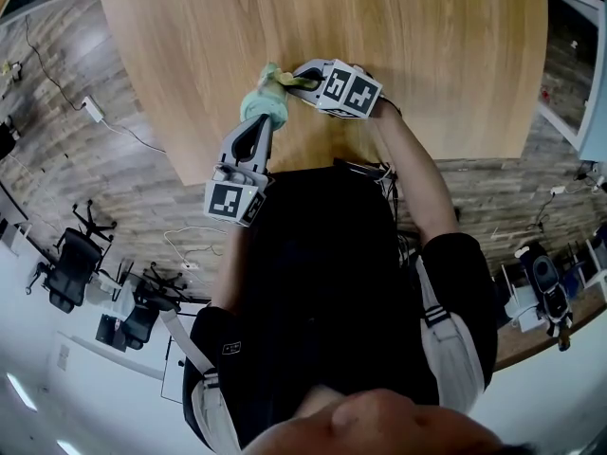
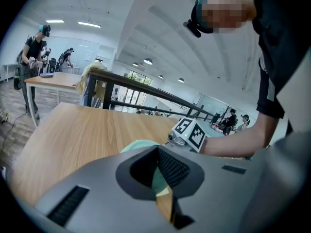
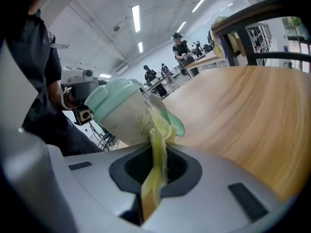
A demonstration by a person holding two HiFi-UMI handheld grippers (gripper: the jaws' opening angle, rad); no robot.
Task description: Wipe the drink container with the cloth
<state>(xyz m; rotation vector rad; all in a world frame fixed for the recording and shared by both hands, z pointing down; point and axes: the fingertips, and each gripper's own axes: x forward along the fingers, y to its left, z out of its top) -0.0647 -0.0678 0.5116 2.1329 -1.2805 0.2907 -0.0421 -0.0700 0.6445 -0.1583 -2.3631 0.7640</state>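
The drink container point(image 1: 264, 105) is a pale cup with a mint-green lid, held tilted over the near edge of the wooden table point(image 1: 427, 45). My left gripper point(image 1: 256, 126) is shut on it from below; in the left gripper view its mint side point(image 2: 156, 181) fills the gap between the jaws. My right gripper point(image 1: 297, 80) is shut on a yellow-green cloth point(image 1: 279, 75) and presses it to the container's far side. In the right gripper view the cloth point(image 3: 158, 144) runs up from my right gripper point(image 3: 154, 178) onto the cup point(image 3: 121, 115).
The table edge point(image 1: 285, 164) lies right under both grippers, with wood-pattern floor below it. Office chairs point(image 1: 76, 263) and cables stand on the floor to the left. Other people work at tables point(image 2: 51, 79) in the background.
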